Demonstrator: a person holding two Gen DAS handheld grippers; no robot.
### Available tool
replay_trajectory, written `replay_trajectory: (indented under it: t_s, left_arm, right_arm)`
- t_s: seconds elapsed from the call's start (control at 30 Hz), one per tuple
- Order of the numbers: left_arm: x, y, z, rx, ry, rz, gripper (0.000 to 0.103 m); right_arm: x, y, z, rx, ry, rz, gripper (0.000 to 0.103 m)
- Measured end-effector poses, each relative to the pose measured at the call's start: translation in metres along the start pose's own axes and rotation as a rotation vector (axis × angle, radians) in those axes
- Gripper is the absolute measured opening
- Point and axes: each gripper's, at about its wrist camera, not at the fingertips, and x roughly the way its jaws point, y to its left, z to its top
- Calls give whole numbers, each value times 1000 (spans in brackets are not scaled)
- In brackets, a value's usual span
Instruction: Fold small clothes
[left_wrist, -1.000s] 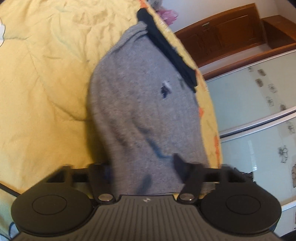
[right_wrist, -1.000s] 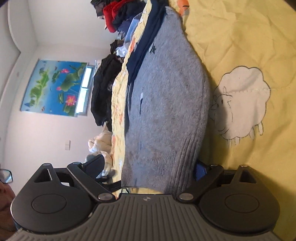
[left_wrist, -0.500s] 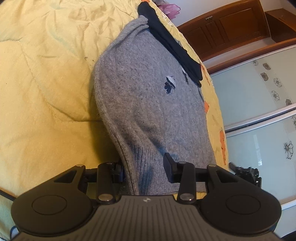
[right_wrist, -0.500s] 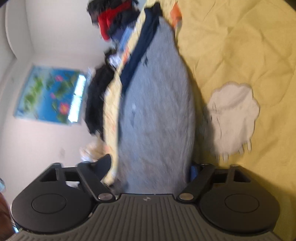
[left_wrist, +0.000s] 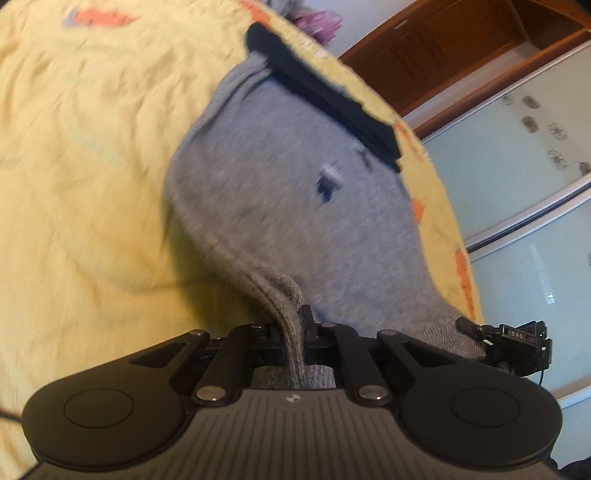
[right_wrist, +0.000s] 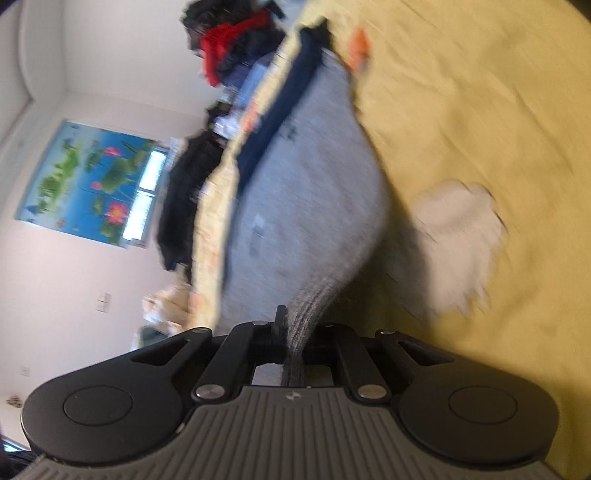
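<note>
A small grey knit sweater with a dark collar lies on a yellow quilt. My left gripper is shut on the ribbed hem, pinching a raised fold of it between its jaws. In the right wrist view the same grey sweater stretches away, and my right gripper is shut on the ribbed hem at the other corner. The other gripper's tip shows at the right edge of the hem in the left wrist view.
The yellow quilt carries a white sheep print beside the sweater. A pile of dark and red clothes sits beyond the bed's far edge. Wooden cabinets and glass sliding doors stand past the bed.
Both grippers have closed from open onto the sweater's ribbed hem. The left one has lifted a little, pulling a fold of hem up.
</note>
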Motion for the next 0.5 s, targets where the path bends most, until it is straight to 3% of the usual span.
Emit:
replay_trajectory:
  t_s: [0.27, 0.37, 0.5]
  left_arm:
    - [-4, -28, 105, 83, -234, -135, 5]
    - [16, -43, 151, 124, -279, -144, 5]
    - [46, -55, 215, 175, -315, -104, 5]
  right_arm:
    - [19, 37, 91, -107, -140, 158, 15]
    - [45, 49, 144, -124, -193, 209, 15]
    - [83, 56, 223, -144, -235, 200, 15]
